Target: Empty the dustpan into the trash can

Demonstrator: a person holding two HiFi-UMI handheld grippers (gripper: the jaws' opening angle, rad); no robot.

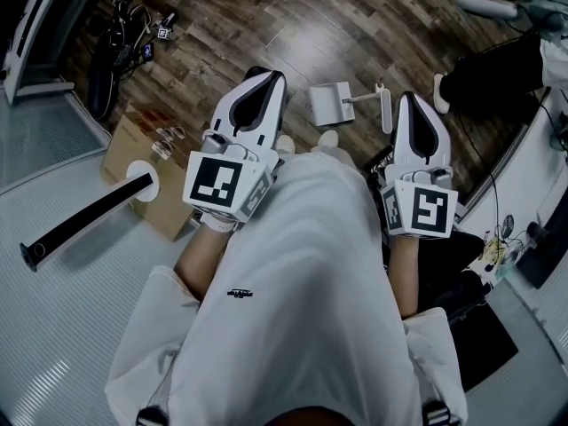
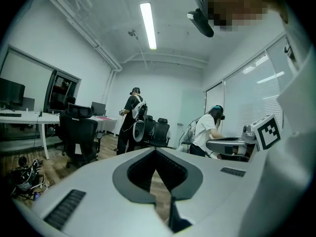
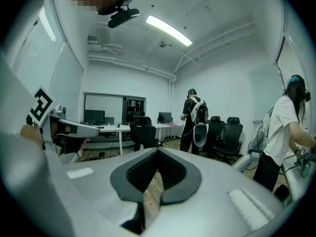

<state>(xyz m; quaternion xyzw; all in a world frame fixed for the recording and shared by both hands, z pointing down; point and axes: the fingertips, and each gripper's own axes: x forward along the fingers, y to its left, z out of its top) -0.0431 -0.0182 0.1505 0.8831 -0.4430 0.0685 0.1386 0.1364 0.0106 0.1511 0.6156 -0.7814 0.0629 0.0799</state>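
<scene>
Dustpan [image 1: 329, 104] flat on the wood floor [image 1: 257, 16], both grippers empty.

The left gripper [image 1: 264, 76] is held just left of the dustpan and the right gripper [image 1: 417, 102] to its right, and neither touches it. Each has its jaws pressed together with nothing between them; each gripper view shows only floor through the notch behind the tips. The white dustpan's handle points right, toward a slim white piece [image 1: 385, 109] near the handle's end; what that piece is cannot be told. Well left of the dustpan sits a cardboard box [image 1: 133, 153], with a black tube [image 1: 84, 216] lying beside it. A tangle of cables [image 1: 124, 38] lies farther left of the dustpan.
</scene>
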